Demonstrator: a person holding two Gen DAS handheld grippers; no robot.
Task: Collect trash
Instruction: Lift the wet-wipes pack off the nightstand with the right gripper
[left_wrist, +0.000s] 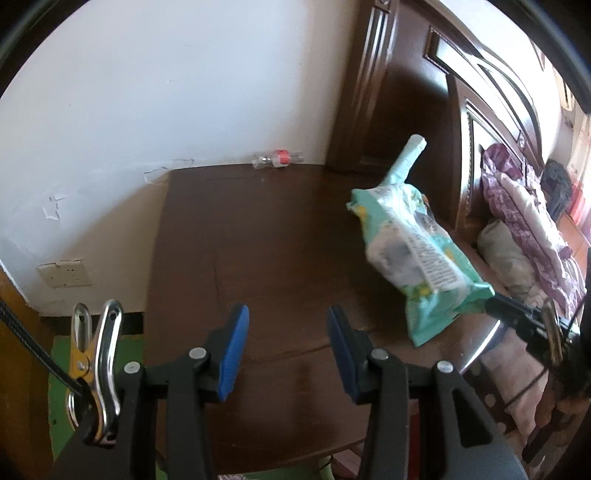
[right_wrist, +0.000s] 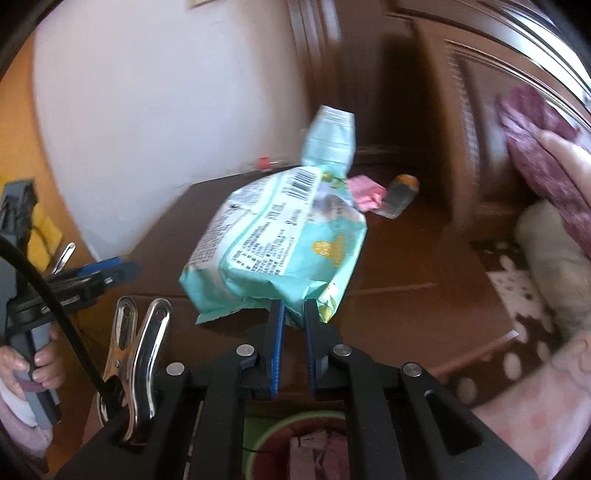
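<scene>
A mint-green snack bag (right_wrist: 280, 236) hangs in the air above the brown wooden table (right_wrist: 406, 266), and my right gripper (right_wrist: 293, 304) is shut on its bottom edge. The left wrist view shows the same bag (left_wrist: 410, 251) at the right, tilted, with the right gripper (left_wrist: 493, 301) pinching its lower corner. My left gripper (left_wrist: 287, 312) is open over the table's (left_wrist: 258, 240) front part, nothing between its blue pads. A clear bottle with a red cap (left_wrist: 277, 159) lies at the table's back edge by the wall. A pink wrapper (right_wrist: 365, 194) and a small orange-topped packet (right_wrist: 400, 192) lie behind the bag.
A green-rimmed bin (right_wrist: 264, 434) with scraps in it sits just below the right gripper. A bed with a purple-patterned quilt (left_wrist: 517, 206) and a dark headboard (left_wrist: 454, 122) borders the table on the right. The white wall (left_wrist: 166, 92) closes the back. A hand (right_wrist: 44, 365) holds the left gripper (right_wrist: 118, 271).
</scene>
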